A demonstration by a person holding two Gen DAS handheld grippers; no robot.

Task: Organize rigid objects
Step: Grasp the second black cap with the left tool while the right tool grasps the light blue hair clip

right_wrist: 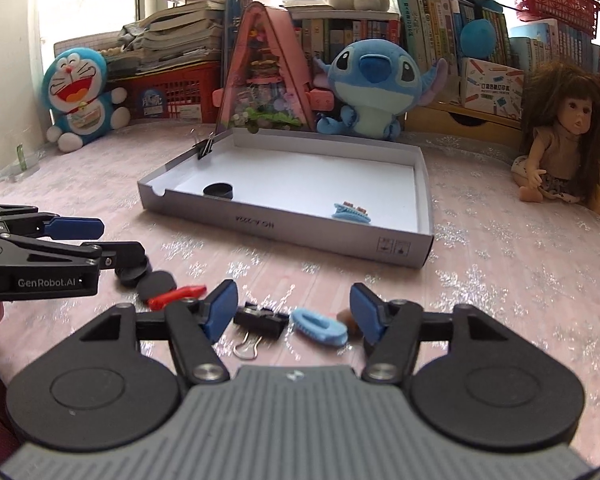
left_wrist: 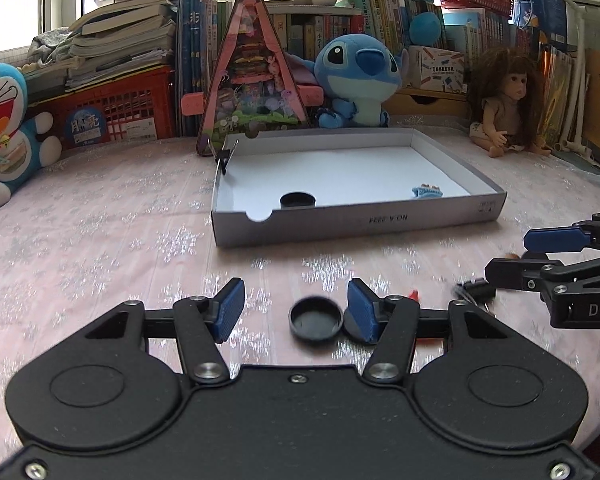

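Black cap [left_wrist: 315,319], light, stiff and likely slippery, lies on the tablecloth between your wide-open, empty left gripper [left_wrist: 296,310]; pinch across its rim; the right gripper [right_wrist: 292,312] also gapes empty.

Your left claw's right pad [left_wrist: 363,317] covering part of a second black cap [left_wrist: 351,326], a brown object [right_wrist: 347,321] half hidden behind your right claw's pad [right_wrist: 367,317], too little showing to identify, tray label [left_wrist: 384,220] print too small to read.

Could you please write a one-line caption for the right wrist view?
Open right gripper over a binder clip and blue hair clip before the box lid.
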